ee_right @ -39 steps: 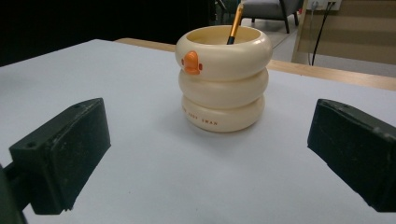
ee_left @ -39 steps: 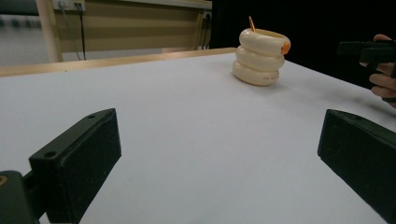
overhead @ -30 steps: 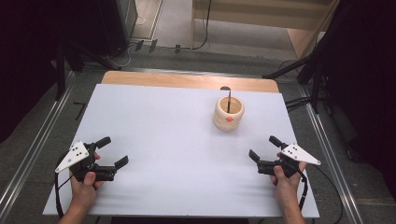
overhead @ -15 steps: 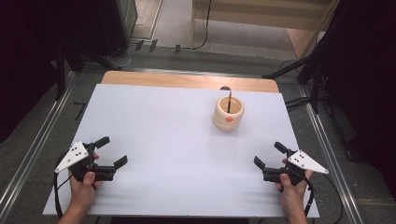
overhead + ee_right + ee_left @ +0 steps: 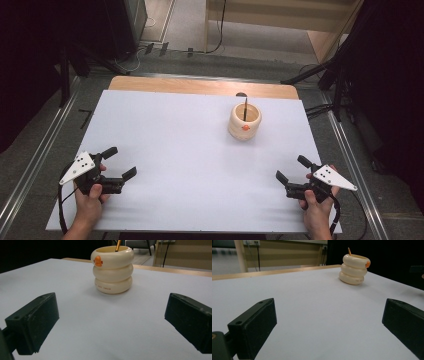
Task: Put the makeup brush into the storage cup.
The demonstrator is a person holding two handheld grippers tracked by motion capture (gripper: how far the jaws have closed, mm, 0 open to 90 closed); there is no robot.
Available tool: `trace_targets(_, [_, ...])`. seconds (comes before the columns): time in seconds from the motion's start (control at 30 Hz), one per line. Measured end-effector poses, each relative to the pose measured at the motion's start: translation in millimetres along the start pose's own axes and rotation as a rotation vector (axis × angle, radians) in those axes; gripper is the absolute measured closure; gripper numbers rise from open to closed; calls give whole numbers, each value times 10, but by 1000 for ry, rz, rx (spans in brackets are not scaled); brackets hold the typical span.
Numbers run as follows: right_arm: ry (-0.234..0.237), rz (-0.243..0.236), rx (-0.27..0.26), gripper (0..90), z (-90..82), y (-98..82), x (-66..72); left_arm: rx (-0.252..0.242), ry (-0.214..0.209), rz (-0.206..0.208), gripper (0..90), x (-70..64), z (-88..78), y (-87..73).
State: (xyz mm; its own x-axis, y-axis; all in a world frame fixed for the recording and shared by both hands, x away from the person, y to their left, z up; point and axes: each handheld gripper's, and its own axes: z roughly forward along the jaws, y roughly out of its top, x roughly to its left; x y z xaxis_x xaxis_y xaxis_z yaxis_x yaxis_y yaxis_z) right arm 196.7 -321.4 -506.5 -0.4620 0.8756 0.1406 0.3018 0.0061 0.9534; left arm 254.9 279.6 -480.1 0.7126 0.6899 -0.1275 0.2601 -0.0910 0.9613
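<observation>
High view, pot: cream ringed holder (image 5: 244, 121) with an orange duck badge (image 5: 245, 127) stands upper right of centre on the white table (image 5: 175, 145), a thin stick (image 5: 245, 108) upright inside.
Left gripper (image 5: 123, 162): lower left of frame, jaws spread wide, holding nothing.
Right gripper (image 5: 292, 168): lower right of frame, jaws apart, empty, well away from the holder.

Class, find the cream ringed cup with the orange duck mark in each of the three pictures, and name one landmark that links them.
High view: cream cup right of centre, toward the table's far edge.
Left gripper view: cup upper right, beyond the open jaws.
Right gripper view: cup top centre, duck mark facing the camera.
Shared landmark: the thin stick standing in the cup.
</observation>
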Motion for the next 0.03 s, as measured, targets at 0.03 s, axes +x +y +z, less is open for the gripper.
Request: trace_targets(0.03, [0,0,0,0,0,3,-5,2,1,0,1,2,1,0])
